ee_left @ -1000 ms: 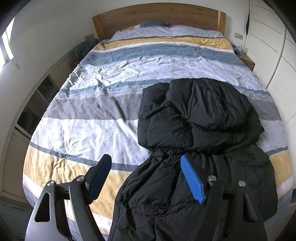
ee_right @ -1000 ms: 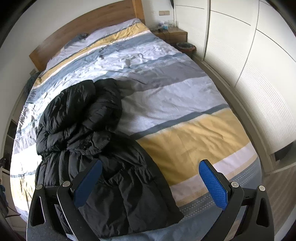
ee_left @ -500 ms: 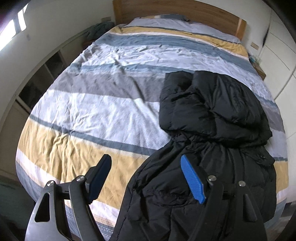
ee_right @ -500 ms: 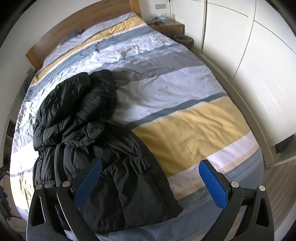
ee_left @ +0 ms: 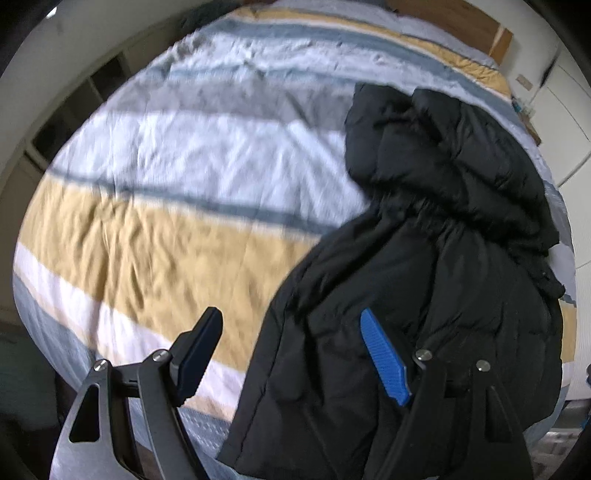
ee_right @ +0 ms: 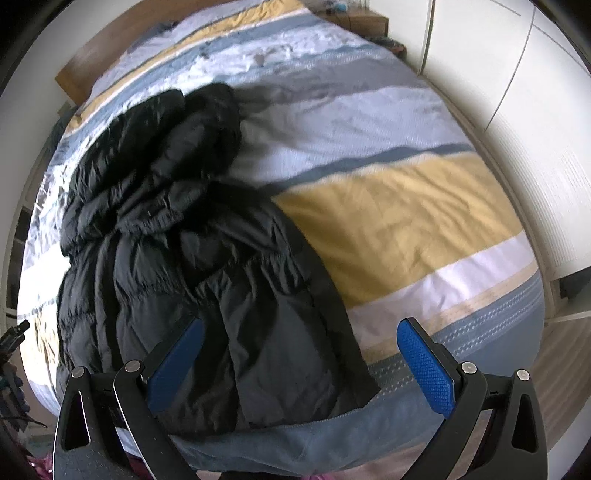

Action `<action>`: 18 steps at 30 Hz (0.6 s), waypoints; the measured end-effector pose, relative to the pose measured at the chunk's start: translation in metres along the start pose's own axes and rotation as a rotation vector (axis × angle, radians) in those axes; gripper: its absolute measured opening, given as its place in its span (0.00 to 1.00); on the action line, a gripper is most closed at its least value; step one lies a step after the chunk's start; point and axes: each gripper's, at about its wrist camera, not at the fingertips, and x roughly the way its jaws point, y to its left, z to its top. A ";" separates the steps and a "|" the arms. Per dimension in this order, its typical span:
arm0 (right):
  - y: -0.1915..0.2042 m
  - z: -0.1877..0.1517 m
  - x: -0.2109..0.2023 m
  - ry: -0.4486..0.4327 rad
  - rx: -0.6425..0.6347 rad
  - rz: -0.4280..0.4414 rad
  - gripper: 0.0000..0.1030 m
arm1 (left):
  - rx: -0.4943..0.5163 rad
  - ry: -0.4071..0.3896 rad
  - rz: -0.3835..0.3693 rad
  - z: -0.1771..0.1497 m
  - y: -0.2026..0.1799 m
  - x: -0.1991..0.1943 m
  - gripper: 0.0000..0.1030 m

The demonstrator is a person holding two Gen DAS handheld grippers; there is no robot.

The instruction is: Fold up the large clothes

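Soft, even daylight, no hard shadows. Motion blur smears the striped duvet [ee_left: 155, 236] ahead of both grippers; fingers stay sharp. Black jacket [ee_right: 177, 236] underexposed, folds barely readable. Strong fisheye bending, dark vignette at corners.

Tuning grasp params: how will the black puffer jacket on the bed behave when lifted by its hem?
The black puffer jacket lies bunched in soft folds, so it will probably droop and trail. Its quilted bulk suggests it is light for its size. The sheen hints the shell may slip between pads.

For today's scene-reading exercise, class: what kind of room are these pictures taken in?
Most likely a bedroom: a large bed with a striped duvet, a wooden headboard at its far end, and white wardrobe doors alongside.
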 end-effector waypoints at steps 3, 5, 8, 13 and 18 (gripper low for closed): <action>-0.001 -0.006 0.012 0.036 -0.006 0.003 0.99 | -0.035 0.035 -0.006 -0.015 0.009 0.013 0.74; -0.003 -0.009 0.020 0.056 -0.013 0.000 0.99 | -0.059 0.067 -0.009 -0.026 0.017 0.023 0.74; -0.006 -0.012 0.035 0.099 -0.016 -0.012 0.99 | -0.086 0.113 -0.009 -0.041 0.031 0.038 0.74; -0.010 -0.017 0.051 0.159 -0.015 -0.002 0.99 | -0.135 0.132 -0.060 -0.053 0.057 0.048 0.74; -0.012 -0.021 0.062 0.208 -0.023 0.013 0.99 | -0.144 0.181 -0.205 -0.055 0.064 0.069 0.74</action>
